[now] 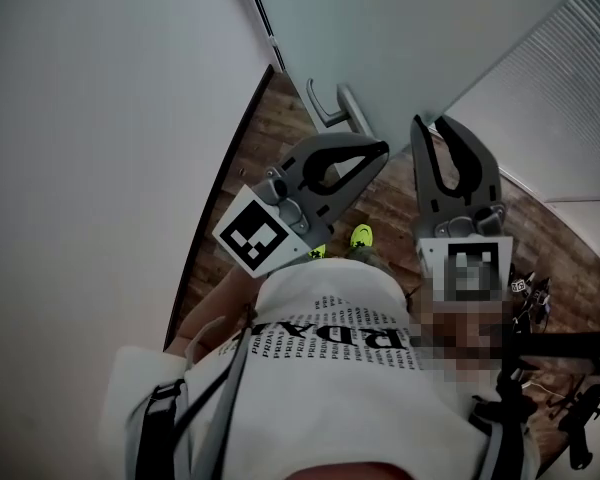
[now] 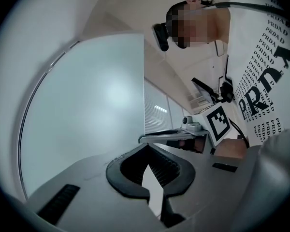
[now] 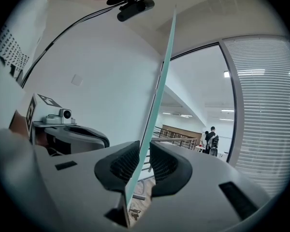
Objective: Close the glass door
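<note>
The frosted glass door stands ahead, a metal lever handle low on its face. My right gripper straddles the door's free edge. In the right gripper view the greenish glass edge runs straight between the ribbed pads, and the right gripper is shut on it. My left gripper hangs just left of it, near the handle, fingertips together and holding nothing. The left gripper view shows the left gripper against the pale door panel.
A white wall runs along the left, with dark wood floor below. A panel of blinds lies right of the door. Black stands and cables sit at lower right. Distant people stand beyond the doorway.
</note>
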A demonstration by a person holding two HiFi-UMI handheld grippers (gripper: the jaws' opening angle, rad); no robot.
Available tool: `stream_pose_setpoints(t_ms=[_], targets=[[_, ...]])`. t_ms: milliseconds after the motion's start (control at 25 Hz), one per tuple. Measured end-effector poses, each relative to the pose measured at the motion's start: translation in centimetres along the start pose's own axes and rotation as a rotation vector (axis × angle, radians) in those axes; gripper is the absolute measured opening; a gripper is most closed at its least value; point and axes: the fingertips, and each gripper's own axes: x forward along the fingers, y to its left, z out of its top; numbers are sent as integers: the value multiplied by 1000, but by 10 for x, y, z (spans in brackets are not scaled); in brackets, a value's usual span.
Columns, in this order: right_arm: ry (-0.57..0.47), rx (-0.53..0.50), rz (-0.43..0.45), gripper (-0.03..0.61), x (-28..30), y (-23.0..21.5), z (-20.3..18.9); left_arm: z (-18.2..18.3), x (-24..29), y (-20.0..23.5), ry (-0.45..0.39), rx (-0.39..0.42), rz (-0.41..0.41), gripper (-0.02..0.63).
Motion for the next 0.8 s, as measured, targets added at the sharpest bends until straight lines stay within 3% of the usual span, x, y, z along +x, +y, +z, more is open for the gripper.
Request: stream_pose_setpoints(t_ms=[360,560,720,800], targets=[[-15,-36,92,48,2,7,-2,-10,11,2,-37,44,70,-2],[-12,-61,76,48,4,5,-8,-16,15,5,-61,42,62,-2],[3,-61,40,48,0,2,-5,-18,15,3,-21,123,13,-2],[10,-63,10,48,-2,-1,-4,-18,15,2,-15,122,-17,-2]])
